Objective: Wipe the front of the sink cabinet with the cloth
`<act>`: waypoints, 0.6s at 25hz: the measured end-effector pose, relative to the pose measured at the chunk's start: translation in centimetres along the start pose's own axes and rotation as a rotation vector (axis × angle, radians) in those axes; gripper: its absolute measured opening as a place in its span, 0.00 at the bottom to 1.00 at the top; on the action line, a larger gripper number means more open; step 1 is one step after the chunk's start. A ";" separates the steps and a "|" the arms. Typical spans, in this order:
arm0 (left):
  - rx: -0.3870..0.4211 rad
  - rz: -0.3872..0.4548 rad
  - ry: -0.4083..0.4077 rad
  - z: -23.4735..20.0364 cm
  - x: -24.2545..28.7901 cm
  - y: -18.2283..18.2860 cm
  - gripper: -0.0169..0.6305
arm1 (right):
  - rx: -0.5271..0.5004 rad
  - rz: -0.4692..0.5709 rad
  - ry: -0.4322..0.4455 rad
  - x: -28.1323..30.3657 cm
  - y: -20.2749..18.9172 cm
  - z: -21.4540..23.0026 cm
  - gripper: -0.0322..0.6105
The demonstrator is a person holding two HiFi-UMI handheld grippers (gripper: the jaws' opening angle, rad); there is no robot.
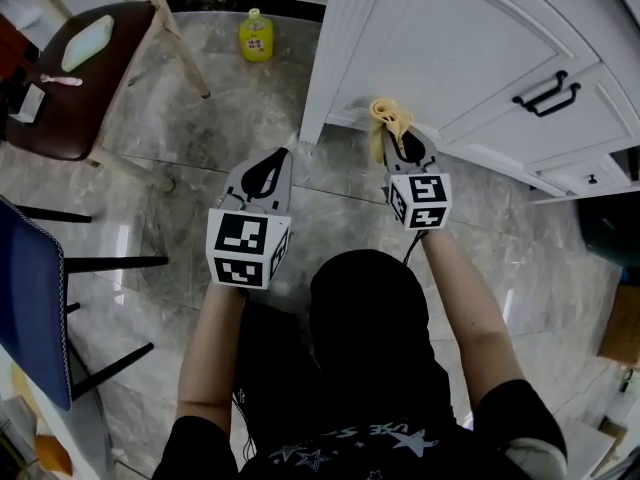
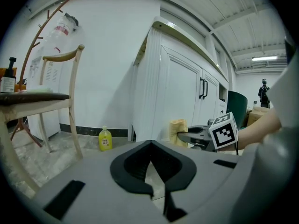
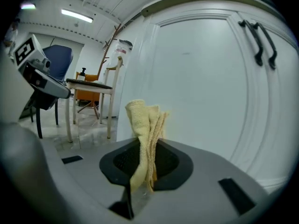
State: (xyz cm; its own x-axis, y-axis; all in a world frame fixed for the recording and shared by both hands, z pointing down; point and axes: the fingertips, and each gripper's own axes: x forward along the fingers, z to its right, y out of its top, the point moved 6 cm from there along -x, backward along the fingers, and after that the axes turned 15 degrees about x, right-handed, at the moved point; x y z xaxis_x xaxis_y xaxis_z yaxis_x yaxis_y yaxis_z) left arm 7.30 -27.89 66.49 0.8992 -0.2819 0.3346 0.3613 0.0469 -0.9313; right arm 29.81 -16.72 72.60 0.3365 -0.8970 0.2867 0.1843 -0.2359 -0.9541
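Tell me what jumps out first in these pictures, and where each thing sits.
The yellow cloth stands out first, pinched upright in the right gripper close to the bottom of the white sink cabinet. Beside it the left gripper, shut and empty, hovers over the marble floor. A yellow bottle stands on that floor, left of the cabinet's corner.

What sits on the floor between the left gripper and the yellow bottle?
Nothing. In the head view, only bare marble floor separates the left gripper from the yellow bottle. The chair leg stands off to one side.
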 end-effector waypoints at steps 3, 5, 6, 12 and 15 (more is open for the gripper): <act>0.039 -0.004 0.026 -1.0 -0.9 -0.3 0.05 | -0.015 -0.011 0.016 2.2 0.0 -2.2 0.15; 0.059 -0.003 0.039 -1.6 -1.6 -0.6 0.05 | -0.043 -0.020 0.029 3.5 0.1 -3.6 0.15; 0.053 0.000 0.042 -1.8 -1.9 -0.8 0.05 | -0.063 -0.026 0.035 4.1 0.1 -4.3 0.15; 0.019 -0.006 0.053 -2.9 -3.5 -2.0 0.05 | -0.076 -0.059 -0.015 5.7 -0.8 -5.9 0.15; 0.024 -0.015 0.047 -3.0 -4.1 -2.4 0.05 | -0.012 -0.065 -0.072 5.0 -1.4 -4.5 0.15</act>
State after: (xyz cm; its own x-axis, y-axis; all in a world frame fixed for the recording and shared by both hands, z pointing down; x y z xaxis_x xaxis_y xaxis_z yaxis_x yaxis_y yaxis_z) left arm 1.95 -29.68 66.96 0.8812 -0.3270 0.3414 0.3814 0.0651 -0.9221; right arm 27.07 -22.57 74.99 0.3895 -0.8505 0.3535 0.1973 -0.2979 -0.9340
